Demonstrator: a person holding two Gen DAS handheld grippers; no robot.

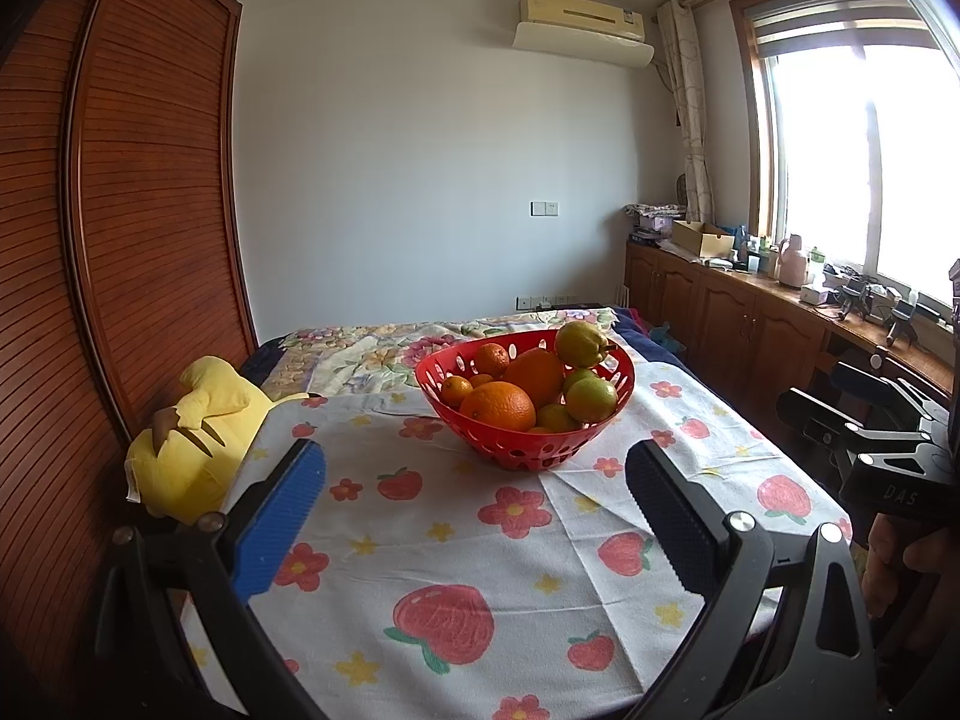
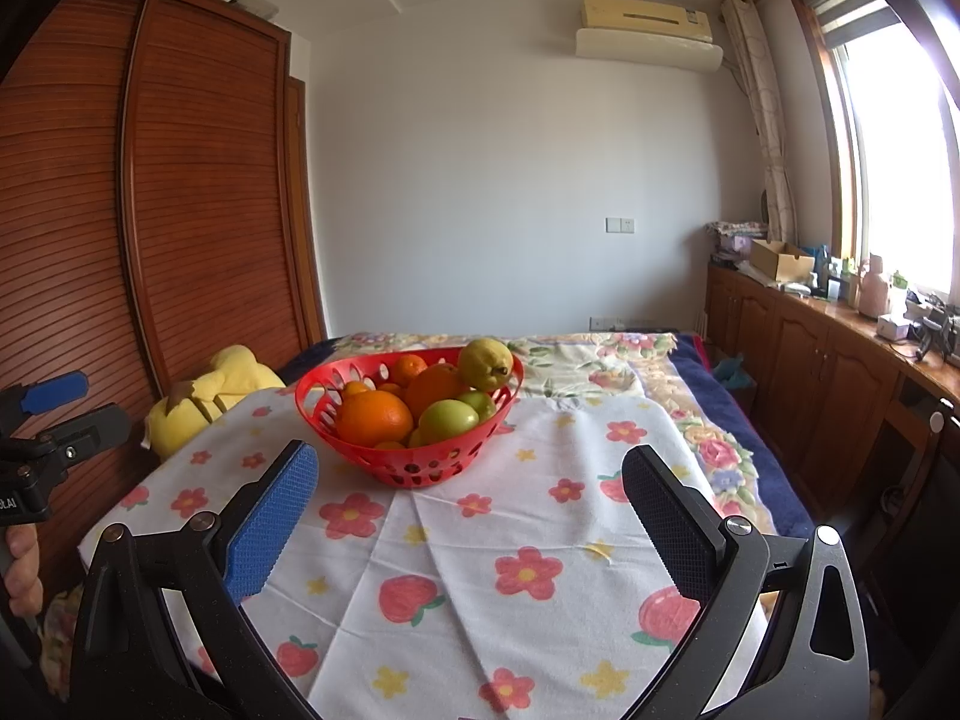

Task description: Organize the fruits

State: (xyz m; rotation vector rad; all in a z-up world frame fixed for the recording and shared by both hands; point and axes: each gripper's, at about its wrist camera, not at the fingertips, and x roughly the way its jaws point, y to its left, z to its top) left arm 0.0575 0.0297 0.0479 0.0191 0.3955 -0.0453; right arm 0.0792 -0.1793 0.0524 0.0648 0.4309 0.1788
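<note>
Fruit fills a red basket at 12 o'clock on the flowered cloth. Left tool and right tool both gape wide, holding nothing.

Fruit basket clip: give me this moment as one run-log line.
phase: pre-grasp | left gripper: open, empty | right gripper: open, empty | red basket: on cloth, full | yellow pear: on top

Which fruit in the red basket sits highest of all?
The yellow-green pear with a brown stem, resting on top at the far rim of the red perforated plastic basket; the oranges and green fruits lie lower.
</note>
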